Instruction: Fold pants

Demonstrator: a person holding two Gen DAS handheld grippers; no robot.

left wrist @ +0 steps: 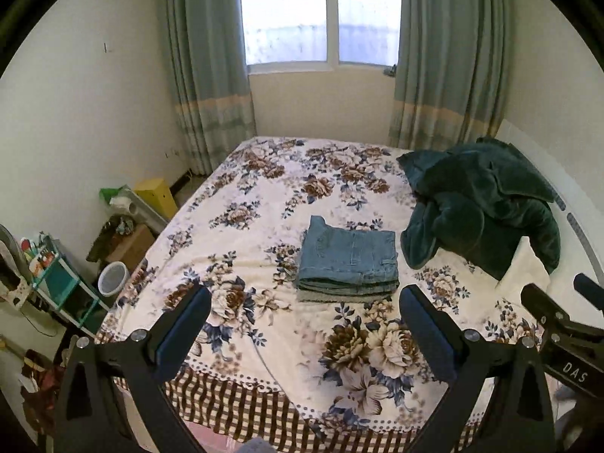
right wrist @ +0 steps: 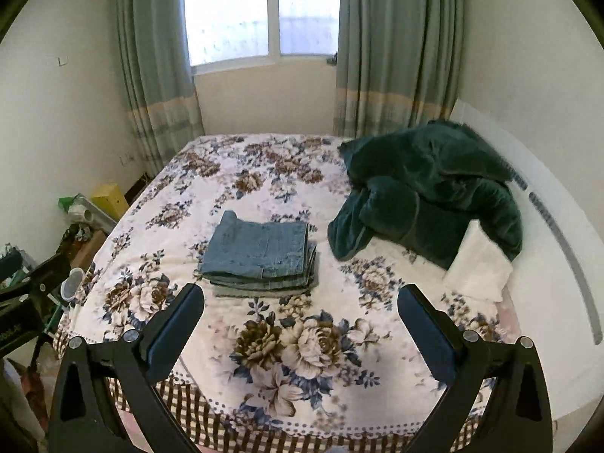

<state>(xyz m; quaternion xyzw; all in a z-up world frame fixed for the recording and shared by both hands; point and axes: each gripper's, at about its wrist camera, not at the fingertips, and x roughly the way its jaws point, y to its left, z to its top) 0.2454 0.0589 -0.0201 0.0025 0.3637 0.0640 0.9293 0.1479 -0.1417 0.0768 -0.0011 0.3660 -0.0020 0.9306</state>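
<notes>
Left gripper (left wrist: 305, 304): fingers spread wide, nothing between them, held above the near edge of the bed and well short of the jeans

Right gripper (right wrist: 301, 302): also spread wide and empty, hovering over the near part of the bed; in the left wrist view a part of it shows at the right edge

Jeans (left wrist: 349, 256): blue denim, folded into a compact stack of several layers, lying flat on the bed — straight ahead of the left gripper, between the lines of its two fingers; from the right gripper (right wrist: 260, 255) they sit ahead and toward its left finger

Bed (left wrist: 264, 204): covered with a white spread printed with brown and blue flowers, a checked brown border along the near edge below both grippers

Blanket (left wrist: 483, 200): dark green, crumpled in a heap ahead and to the right of both grippers, just beside the jeans but apart from them

Pillow (right wrist: 479, 264): white, partly under the blanket's near edge, ahead of the right gripper's right finger

Window (left wrist: 321, 15): far ahead beyond the bed, bright, with green curtains (left wrist: 205, 75) hanging at each side

Floor clutter: to the left of the left gripper — a yellow box (left wrist: 156, 196), a white bin (left wrist: 112, 277), a teal shelf (left wrist: 62, 283)
</notes>
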